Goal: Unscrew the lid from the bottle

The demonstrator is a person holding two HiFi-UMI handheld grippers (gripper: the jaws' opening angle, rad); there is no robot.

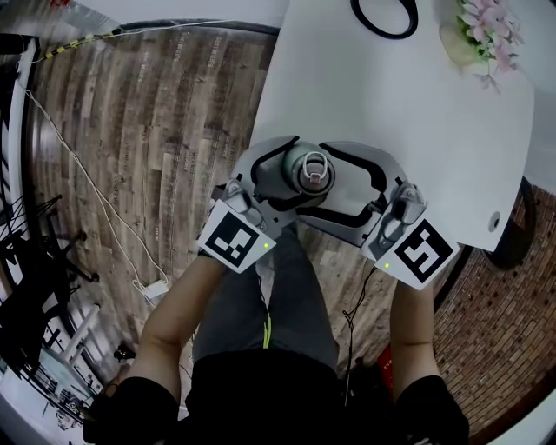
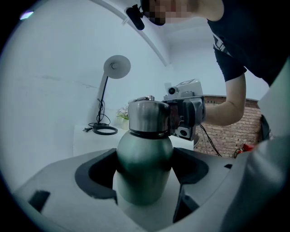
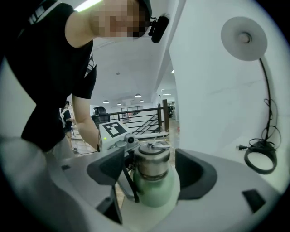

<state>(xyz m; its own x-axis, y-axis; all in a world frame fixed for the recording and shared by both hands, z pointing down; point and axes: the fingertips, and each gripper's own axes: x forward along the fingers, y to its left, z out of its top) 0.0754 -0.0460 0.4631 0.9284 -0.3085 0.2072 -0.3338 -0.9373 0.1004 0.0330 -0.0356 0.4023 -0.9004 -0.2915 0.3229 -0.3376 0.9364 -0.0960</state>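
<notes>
A pale green metal bottle (image 1: 294, 167) with a steel lid (image 1: 314, 174) hangs upright in the air just off the white table's front edge. My left gripper (image 1: 291, 181) is shut on the bottle's body (image 2: 145, 158), with both pads against its sides. The lid (image 3: 153, 162) sits between the jaws of my right gripper (image 3: 152, 174), which stand wide open with a gap on each side of it. In the left gripper view the right gripper (image 2: 186, 113) shows behind the lid (image 2: 148, 117). A thin loop lies on the lid's top.
The white table (image 1: 417, 113) carries a black cable coil (image 1: 384, 17), a pot of pink flowers (image 1: 486, 30) and a desk lamp (image 3: 244, 38). Below the bottle are the person's legs and wooden floor (image 1: 156, 130) with a loose cable.
</notes>
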